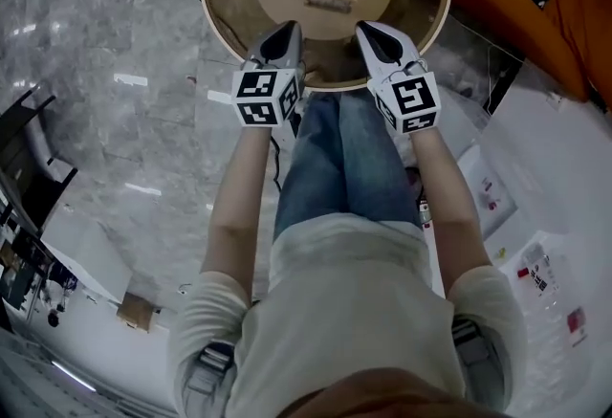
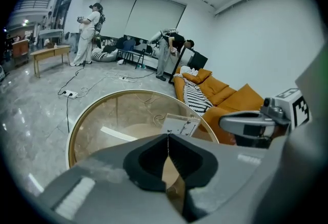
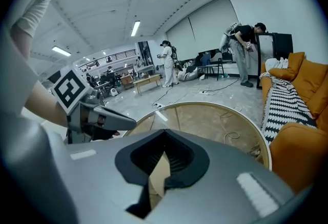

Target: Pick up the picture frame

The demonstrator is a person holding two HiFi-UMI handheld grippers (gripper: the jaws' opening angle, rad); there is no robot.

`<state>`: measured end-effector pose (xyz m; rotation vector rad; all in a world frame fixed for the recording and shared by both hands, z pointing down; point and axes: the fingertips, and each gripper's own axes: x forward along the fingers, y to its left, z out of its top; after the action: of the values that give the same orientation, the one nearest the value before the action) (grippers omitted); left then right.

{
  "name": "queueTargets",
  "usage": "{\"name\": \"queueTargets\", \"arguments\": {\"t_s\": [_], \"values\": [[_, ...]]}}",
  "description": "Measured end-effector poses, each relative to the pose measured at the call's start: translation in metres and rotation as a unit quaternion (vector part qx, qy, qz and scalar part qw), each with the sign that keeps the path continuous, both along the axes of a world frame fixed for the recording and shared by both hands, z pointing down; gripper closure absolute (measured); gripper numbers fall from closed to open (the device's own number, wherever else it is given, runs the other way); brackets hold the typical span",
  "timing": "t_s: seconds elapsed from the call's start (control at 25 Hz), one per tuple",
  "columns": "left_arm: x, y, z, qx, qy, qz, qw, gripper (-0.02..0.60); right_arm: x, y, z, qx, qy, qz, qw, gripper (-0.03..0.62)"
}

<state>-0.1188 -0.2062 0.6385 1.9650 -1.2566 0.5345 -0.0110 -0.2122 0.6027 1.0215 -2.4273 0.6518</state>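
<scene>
The picture frame (image 1: 330,0) stands near the middle of the round glass table (image 1: 215,14). In the left gripper view the frame (image 2: 180,126) shows as a small white panel just beyond my jaw tips. My left gripper (image 1: 283,32) and right gripper (image 1: 376,32) hang side by side over the table's near rim, short of the frame. Both are shut with nothing between the jaws. The left gripper (image 2: 168,137) points toward the frame. The right gripper (image 3: 165,134) points at the tabletop, and its own body hides the frame in the right gripper view.
An orange sofa (image 1: 535,14) with a black-and-white striped cushion (image 2: 196,96) stands right of the table. White boards (image 1: 535,244) lie on the floor at my right. A cable (image 2: 77,89) runs over the grey floor. Several people (image 2: 91,33) stand far off.
</scene>
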Motion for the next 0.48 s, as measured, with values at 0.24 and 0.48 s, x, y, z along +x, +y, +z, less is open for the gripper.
{"name": "queueTargets", "arguments": {"t_s": [0.24,0.48], "values": [[0.009,-0.007,0.045,-0.006,-0.014,0.031,0.9994,0.554,0.0,0.002,0.055,-0.023,0.017,-0.017,0.999,0.554],[0.021,-0.008,0.082,-0.014,-0.023,0.061,0.9977,0.466,-0.001,-0.001,0.093,-0.033,0.027,-0.028,0.999,0.468]]}}
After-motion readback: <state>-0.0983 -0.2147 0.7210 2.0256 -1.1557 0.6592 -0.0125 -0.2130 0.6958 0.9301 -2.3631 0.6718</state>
